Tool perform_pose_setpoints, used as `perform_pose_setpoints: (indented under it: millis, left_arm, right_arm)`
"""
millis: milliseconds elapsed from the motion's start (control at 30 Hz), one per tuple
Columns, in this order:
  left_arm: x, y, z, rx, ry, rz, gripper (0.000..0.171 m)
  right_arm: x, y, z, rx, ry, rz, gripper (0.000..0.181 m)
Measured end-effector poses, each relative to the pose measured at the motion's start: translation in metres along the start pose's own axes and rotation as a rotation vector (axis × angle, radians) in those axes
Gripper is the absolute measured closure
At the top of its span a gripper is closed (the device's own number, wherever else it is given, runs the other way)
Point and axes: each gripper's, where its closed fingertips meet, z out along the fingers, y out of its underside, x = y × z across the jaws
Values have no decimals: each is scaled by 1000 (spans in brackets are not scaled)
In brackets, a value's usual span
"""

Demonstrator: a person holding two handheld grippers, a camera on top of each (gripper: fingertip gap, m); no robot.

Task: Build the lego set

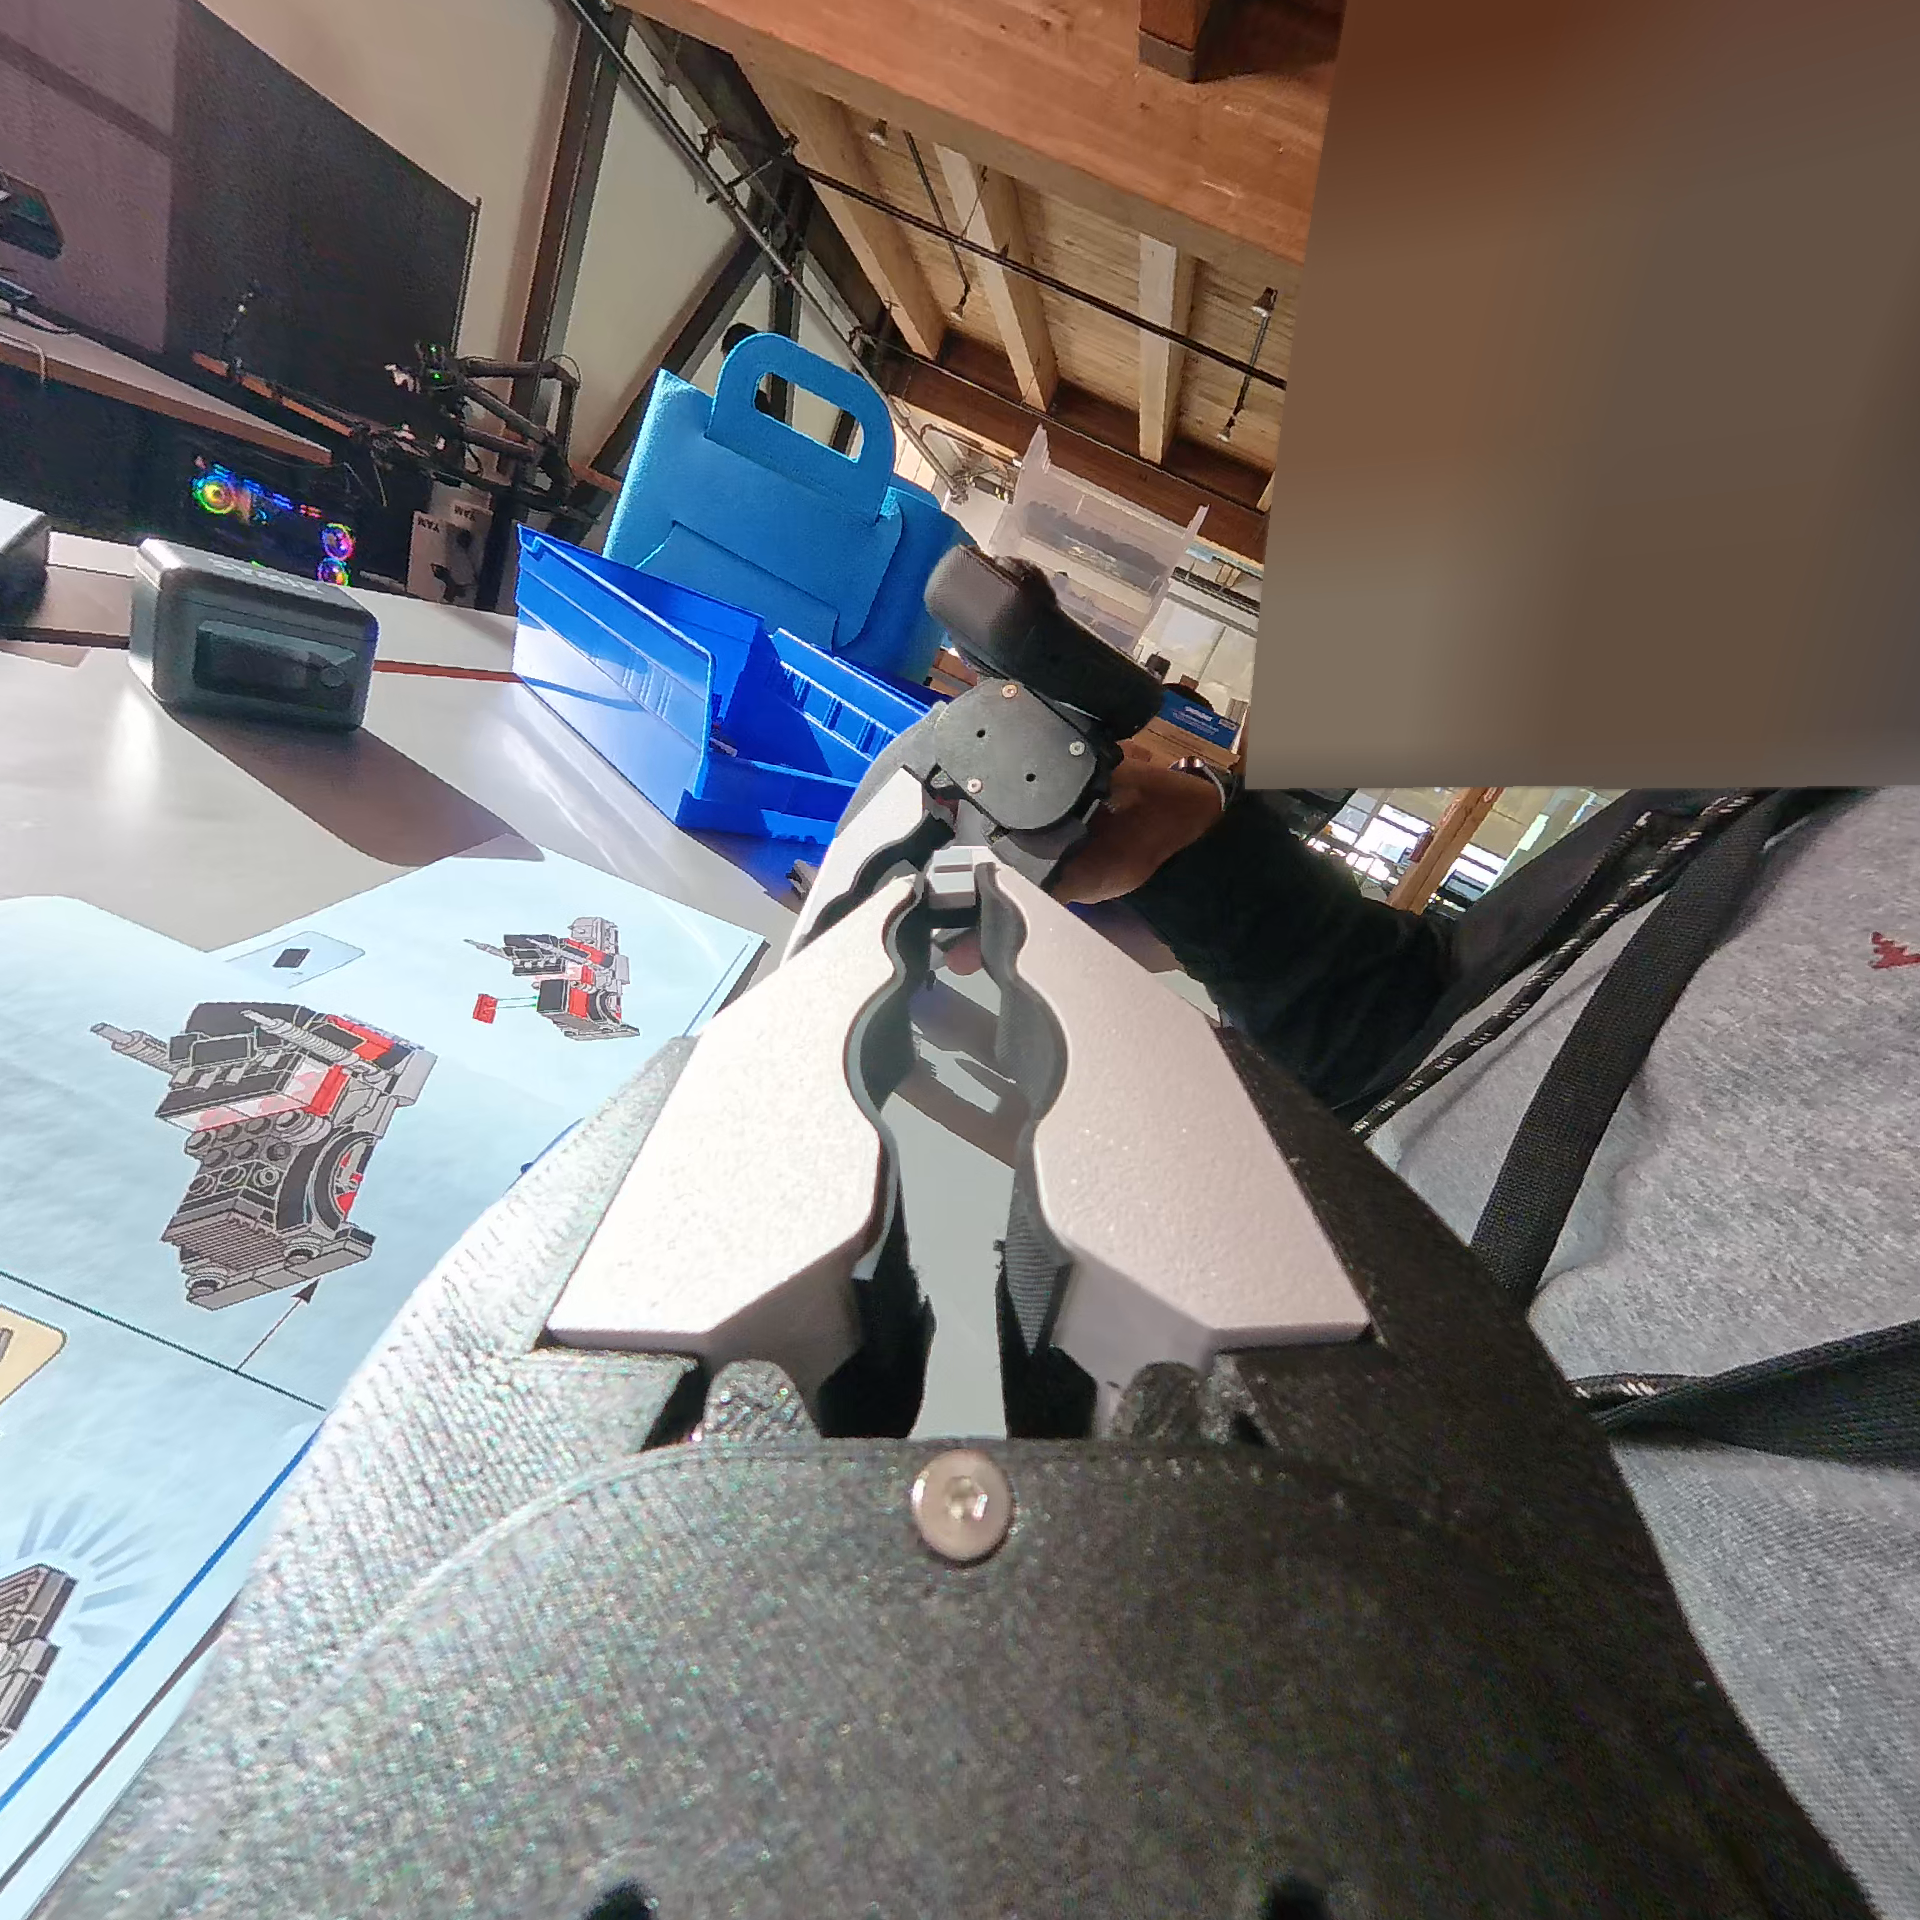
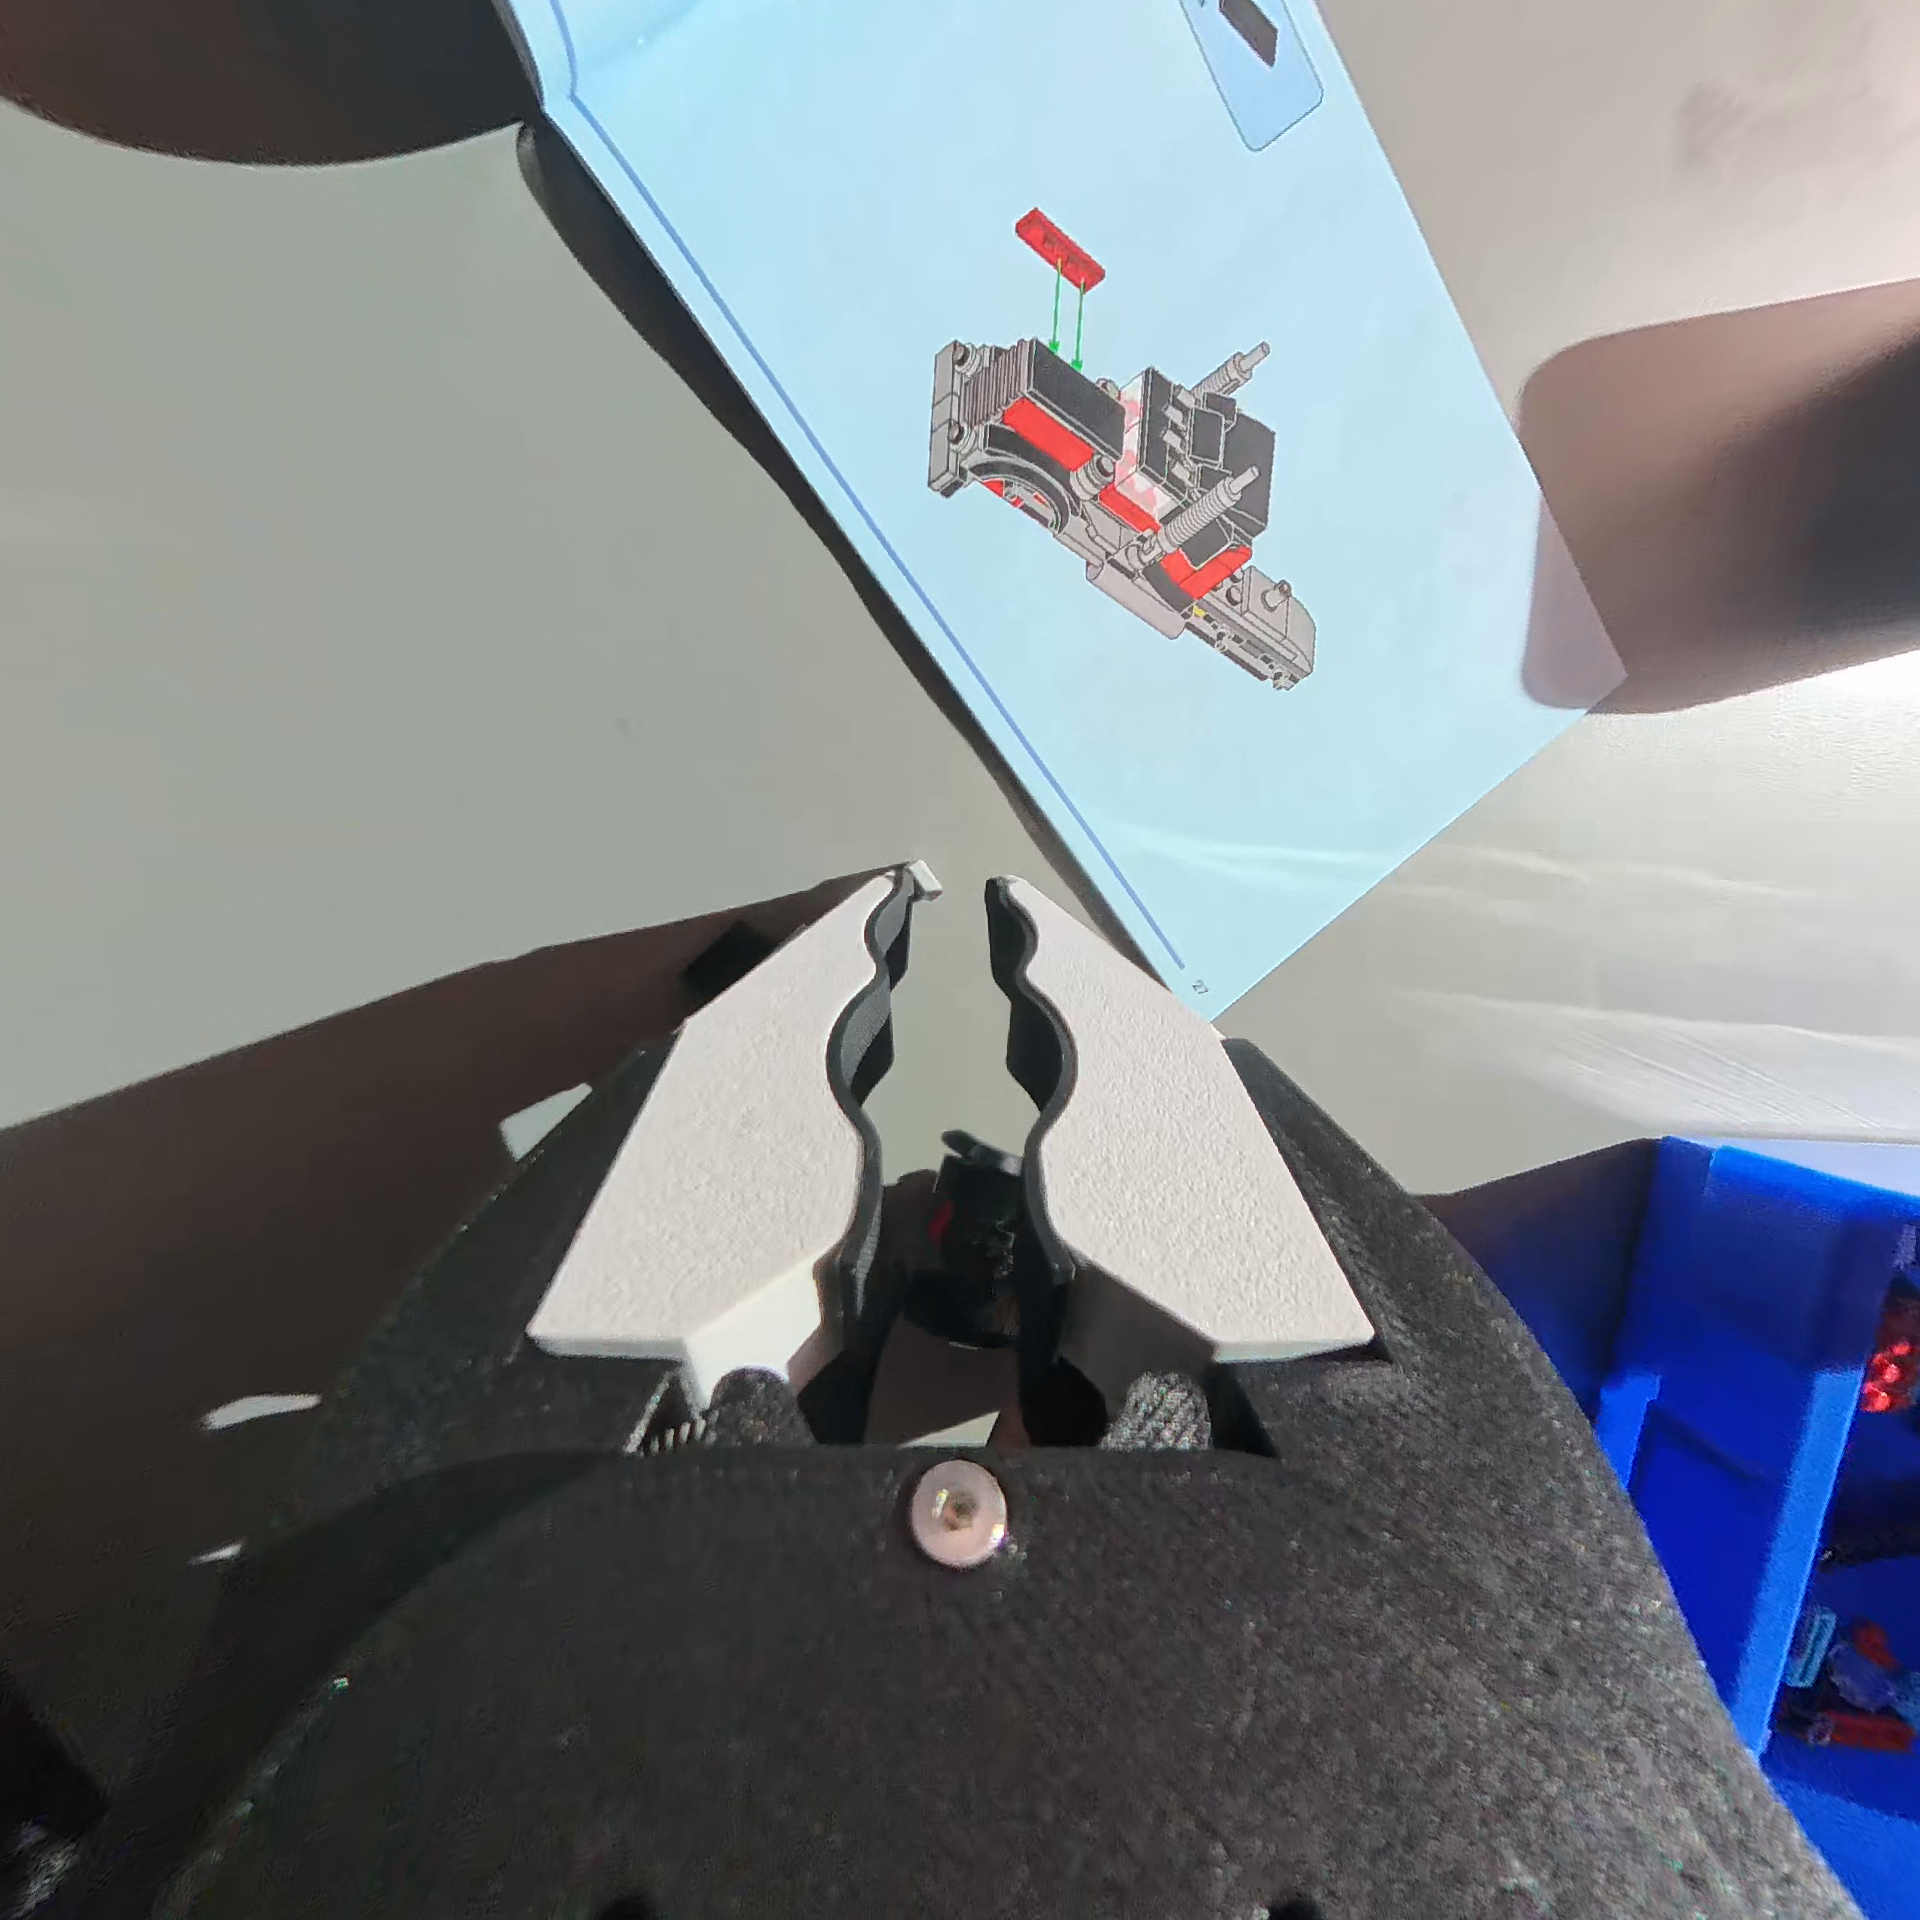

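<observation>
Left gripper (image 1: 951,894): tips pinching a small grey lego piece (image 1: 954,864), raised above the counter (image 1: 156,790).
Right gripper (image 2: 954,883): jaws spread, over a dark lego model (image 2: 971,1236).
Instruction booklet (image 2: 883,416): flat on counter.
Blue bin (image 1: 623,675): far counter edge.

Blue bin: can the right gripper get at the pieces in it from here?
Probably yes. The blue bin sits open-topped close beside the right gripper, nothing lies between them, and the jaws stand open. It would need to turn toward the bin first.
</observation>
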Motion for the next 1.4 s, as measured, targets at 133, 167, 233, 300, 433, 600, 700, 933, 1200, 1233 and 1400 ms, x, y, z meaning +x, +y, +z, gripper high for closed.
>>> perform_pose_setpoints:
  millis: [133,167,233,300,433,600,700,933,1200,1233,1400]
  left_arm:
    - [0,0,0,2,-1,-1,163]
    - [0,0,0,2,-1,-2,163]
    - [0,0,0,2,0,-2,163]
    - [0,-1,0,3,0,-2,163]
    - [0,0,0,2,-1,-3,163]
    - [1,1,1,-5,-3,14,163]
    - [1,0,1,-4,-6,22,163]
    - [1,0,1,-5,-7,25,163]
    - [2,1,1,-8,-4,34,163]
    - [3,1,1,-9,-3,35,163]
    - [3,1,1,-11,-2,38,163]
  right_arm:
    - [6,-4,3,7,11,9,165]
    - [7,-4,4,6,15,14,166]
    - [11,-4,5,4,25,22,165]
    - [11,-4,4,7,25,33,166]
    - [4,-4,-1,35,-12,95,166]
    - [1,-1,2,36,-26,159,164]
    - [3,-1,3,37,-17,187,163]
    - [-4,-3,5,20,-14,162,163]
    - [-2,-2,6,14,19,185,162]
    - [-1,-2,6,14,23,190,162]
    - [2,-2,5,21,32,216,162]
